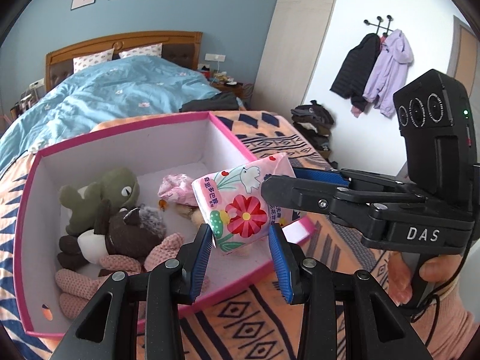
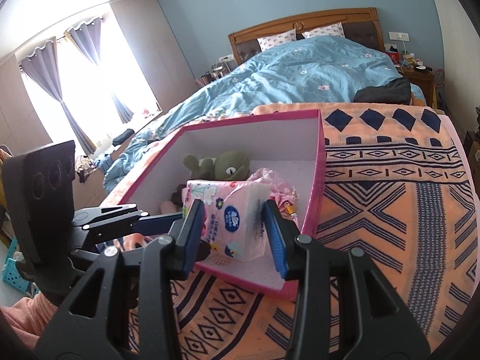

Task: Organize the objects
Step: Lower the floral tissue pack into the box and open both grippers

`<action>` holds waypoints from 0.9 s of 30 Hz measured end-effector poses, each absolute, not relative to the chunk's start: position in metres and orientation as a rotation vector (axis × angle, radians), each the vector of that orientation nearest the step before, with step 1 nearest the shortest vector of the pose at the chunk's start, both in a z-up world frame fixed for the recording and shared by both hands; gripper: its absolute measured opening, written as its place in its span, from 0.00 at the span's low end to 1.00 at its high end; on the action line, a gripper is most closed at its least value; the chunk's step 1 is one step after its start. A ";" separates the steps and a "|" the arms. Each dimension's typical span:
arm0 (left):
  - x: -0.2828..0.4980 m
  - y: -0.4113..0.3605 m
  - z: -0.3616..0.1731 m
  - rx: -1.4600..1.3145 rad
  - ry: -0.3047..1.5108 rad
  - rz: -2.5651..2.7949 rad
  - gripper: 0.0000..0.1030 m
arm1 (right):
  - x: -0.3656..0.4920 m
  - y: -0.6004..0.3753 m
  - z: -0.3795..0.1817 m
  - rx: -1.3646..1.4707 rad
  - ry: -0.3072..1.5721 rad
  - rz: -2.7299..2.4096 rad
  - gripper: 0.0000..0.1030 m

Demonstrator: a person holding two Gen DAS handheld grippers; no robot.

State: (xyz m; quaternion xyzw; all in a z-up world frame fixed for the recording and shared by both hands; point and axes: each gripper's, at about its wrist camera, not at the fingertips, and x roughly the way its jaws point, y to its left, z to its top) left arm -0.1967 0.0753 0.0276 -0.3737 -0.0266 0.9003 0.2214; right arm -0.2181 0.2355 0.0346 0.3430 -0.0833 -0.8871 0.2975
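Note:
A pink tissue pack (image 1: 240,210) printed with flowers hangs over the near corner of a white box with a pink rim (image 1: 135,129). My left gripper (image 1: 241,231) is shut on the pack's lower end, its blue pads against both sides. My right gripper (image 1: 279,177) comes in from the right and is shut on the upper end. The right wrist view shows the pack (image 2: 231,219) between the right gripper's (image 2: 232,207) pads, with a left finger (image 2: 156,221) reaching in from the left. Inside the box lie a green plush (image 1: 114,192), a brown plush (image 1: 132,234), a pink knitted plush (image 1: 120,267) and a pink cloth (image 1: 177,189).
The box (image 2: 249,120) stands on an orange patterned blanket (image 2: 390,195) at the foot of a bed with a blue duvet (image 2: 300,69). Coats (image 1: 375,72) hang on the right wall above a pile of clothes (image 1: 315,123). A curtained window (image 2: 75,90) is at the left.

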 end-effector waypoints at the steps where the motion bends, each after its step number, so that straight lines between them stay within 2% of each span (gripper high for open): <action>1: -0.200 0.074 0.026 -1.045 -0.075 2.489 0.38 | -0.222 0.235 0.033 0.922 -0.225 -2.353 0.43; 14: -0.227 0.071 0.005 -1.151 -0.104 2.484 0.38 | -0.254 0.227 0.009 1.028 -0.212 -2.379 0.43; 22: -0.229 0.064 0.004 -1.147 -0.127 2.528 0.38 | -0.245 0.225 0.016 0.975 -0.144 -2.464 0.43; 25: -0.223 0.061 0.007 -1.113 -0.122 2.547 0.40 | -0.240 0.226 0.015 0.972 -0.130 -2.465 0.43; 27: -0.217 0.059 0.010 -1.086 -0.117 2.562 0.46 | -0.236 0.226 0.013 0.977 -0.131 -2.455 0.43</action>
